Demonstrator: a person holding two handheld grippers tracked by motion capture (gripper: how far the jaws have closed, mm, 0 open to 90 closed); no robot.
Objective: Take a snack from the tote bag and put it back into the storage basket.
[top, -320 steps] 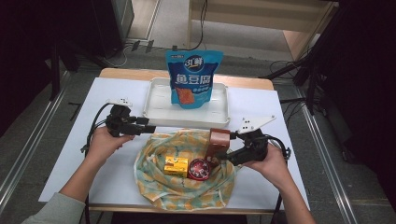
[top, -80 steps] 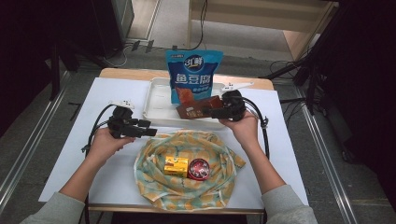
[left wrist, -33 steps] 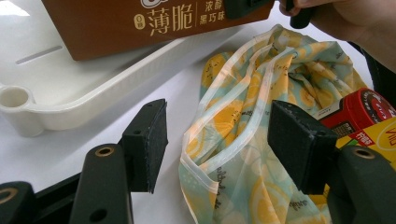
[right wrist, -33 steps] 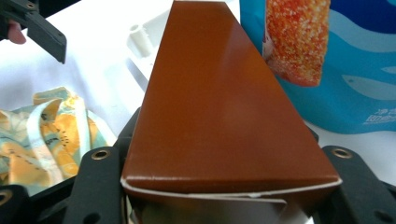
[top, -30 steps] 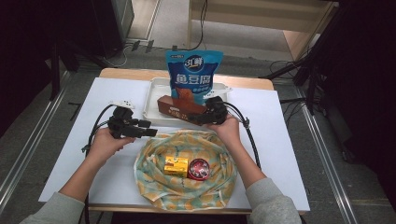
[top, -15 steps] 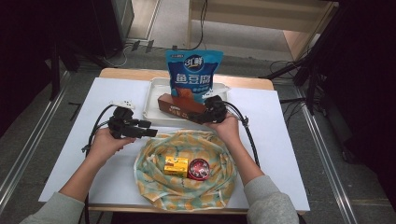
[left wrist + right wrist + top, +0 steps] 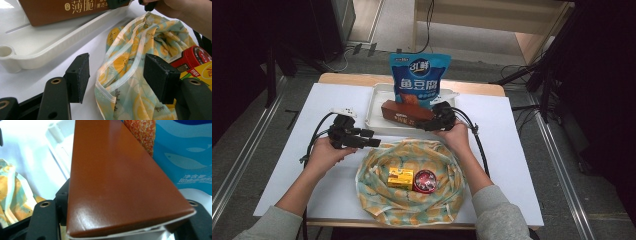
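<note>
— On the table [image 7: 522,165], what is seen around the tray [image 7: 374,107]?

— A blue pouch [image 7: 419,80] is stood upright at the tray's back. Just in front of the tray, a yellow cloth bag [image 7: 377,195] is spread open, with a yellow box [image 7: 400,178] and a red tin [image 7: 427,180] laid inside it.

— And the brown box [image 7: 404,112]?

— It is held over the tray, in front of the pouch, lengthwise across the tray. It is clamped at one end by the right gripper [image 7: 432,122], whose jaws are closed against its sides.

— How is the left gripper [image 7: 116,77] kept?

— It is held to the left of the tray's front edge, jaws spread wide, with nothing gripped; the bag's rim is seen between them.
</note>
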